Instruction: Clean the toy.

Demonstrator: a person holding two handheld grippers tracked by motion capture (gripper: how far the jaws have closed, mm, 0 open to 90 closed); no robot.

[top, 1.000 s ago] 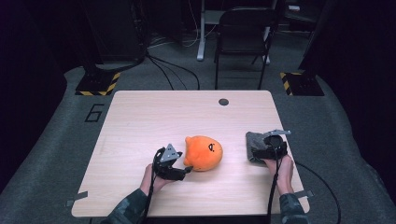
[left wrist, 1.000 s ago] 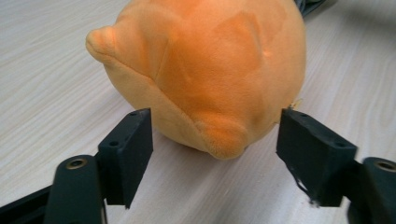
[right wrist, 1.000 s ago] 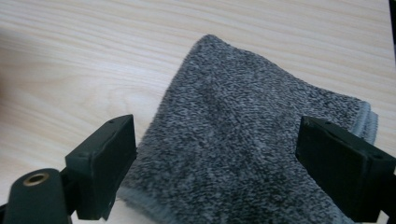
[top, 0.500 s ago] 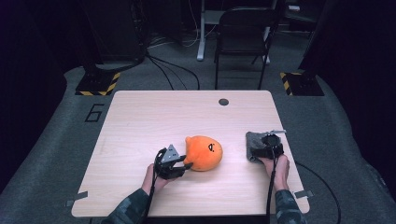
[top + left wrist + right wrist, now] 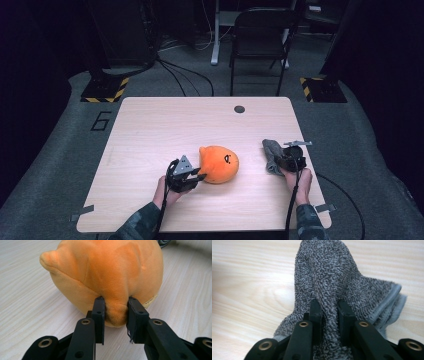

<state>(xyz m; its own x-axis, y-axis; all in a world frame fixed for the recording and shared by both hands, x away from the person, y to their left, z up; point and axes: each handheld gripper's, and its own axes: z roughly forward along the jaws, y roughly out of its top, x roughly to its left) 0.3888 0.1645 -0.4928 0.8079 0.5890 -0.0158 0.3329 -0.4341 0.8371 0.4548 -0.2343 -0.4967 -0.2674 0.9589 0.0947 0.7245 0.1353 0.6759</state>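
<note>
Two forearms in camouflage-patterned sleeves come up from the near edge of the wooden table point(image 5: 150, 125), and we see each hand wrapped around the back of a gripper. The left hand point(image 5: 164, 189) is angled toward the right, pointing the left gripper point(image 5: 200, 176) at the near-left side of the orange plush toy point(image 5: 218, 163). In the left gripper view the left gripper point(image 5: 115, 312) has its jaws pressed onto a small rounded nub of fabric low on the orange plush toy point(image 5: 107, 272), squeezing it between them.

The right hand point(image 5: 296, 180) points straight away from the person, with the right gripper point(image 5: 281, 161) at the near end of the grey towel point(image 5: 272, 152), which lies near the table's right edge, well apart from the toy. In the right gripper view the right gripper point(image 5: 329, 307) clamps a raised ridge of the grey towel point(image 5: 332, 277) between its jaws.

The toy is a round, soft ball of short, fuzzy pile, with a small pointed ear on one side, a dark stitched face on top and a pale tag near its base. The towel is coarse looped terry, crumpled, with a smoother hemmed edge. The tabletop is pale wood grain with a dark round grommet point(image 5: 239, 109) near its far edge.
</note>
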